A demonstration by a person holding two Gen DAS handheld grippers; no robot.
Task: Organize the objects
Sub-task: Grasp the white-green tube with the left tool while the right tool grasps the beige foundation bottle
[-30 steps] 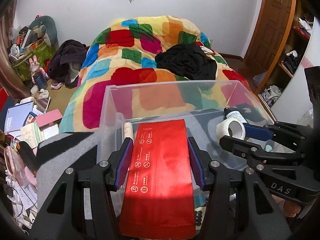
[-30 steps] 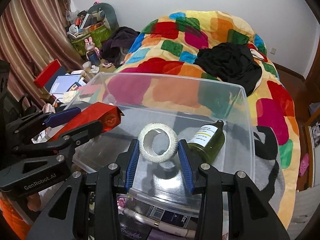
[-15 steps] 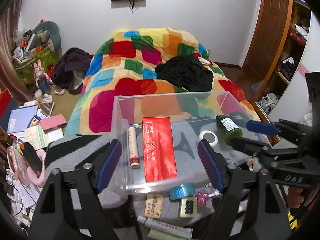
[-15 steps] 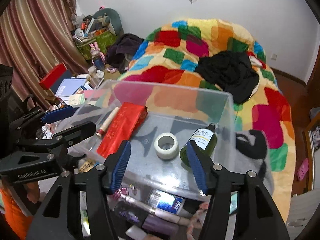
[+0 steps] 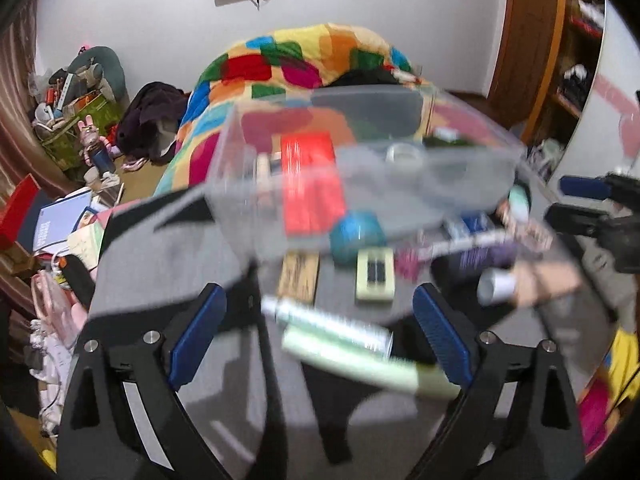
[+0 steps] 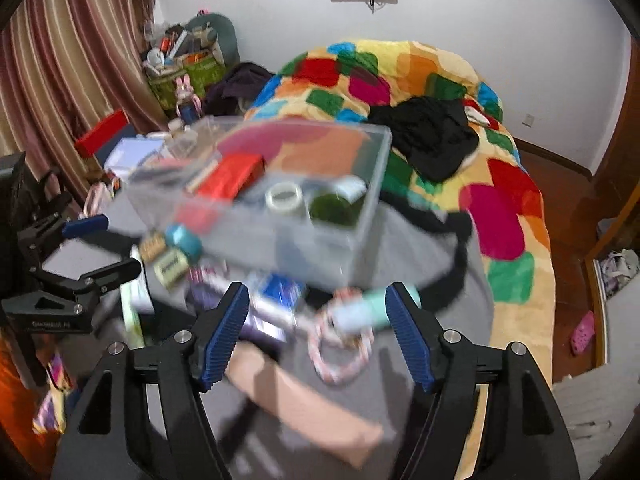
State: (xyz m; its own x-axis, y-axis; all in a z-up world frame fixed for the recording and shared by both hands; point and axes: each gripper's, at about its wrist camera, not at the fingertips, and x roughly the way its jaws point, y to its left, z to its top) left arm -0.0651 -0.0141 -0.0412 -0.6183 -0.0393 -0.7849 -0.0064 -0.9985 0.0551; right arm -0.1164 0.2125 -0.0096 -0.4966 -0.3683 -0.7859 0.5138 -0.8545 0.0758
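Note:
A clear plastic bin [image 5: 472, 184] [image 6: 360, 216] stands on a grey cloth and holds a red packet [image 5: 310, 184] [image 6: 230, 174], a white tape roll [image 5: 404, 156] [image 6: 285, 197] and a green bottle [image 6: 334, 208]. Loose items lie in front of it: a teal roll [image 5: 356, 236], a pale green case [image 5: 376, 276], a long pale green tube [image 5: 360, 360], a blue box [image 6: 280, 292] and a mint tube [image 6: 372, 308]. My left gripper [image 5: 318, 338] is open and empty above the tubes. My right gripper [image 6: 316, 334] is open and empty above the blue box. Both views are blurred.
A bed with a bright patchwork quilt [image 6: 500, 184] and black clothes [image 6: 432, 140] lies behind the bin. Cluttered books and boxes [image 5: 60, 216] cover the floor at the left. A wooden door [image 5: 532, 40] and shelves stand at the right.
Both grippers let go of the red packet and the tape roll, which now lie in the bin. Both have opened wide and pulled back and down towards the loose items in front.

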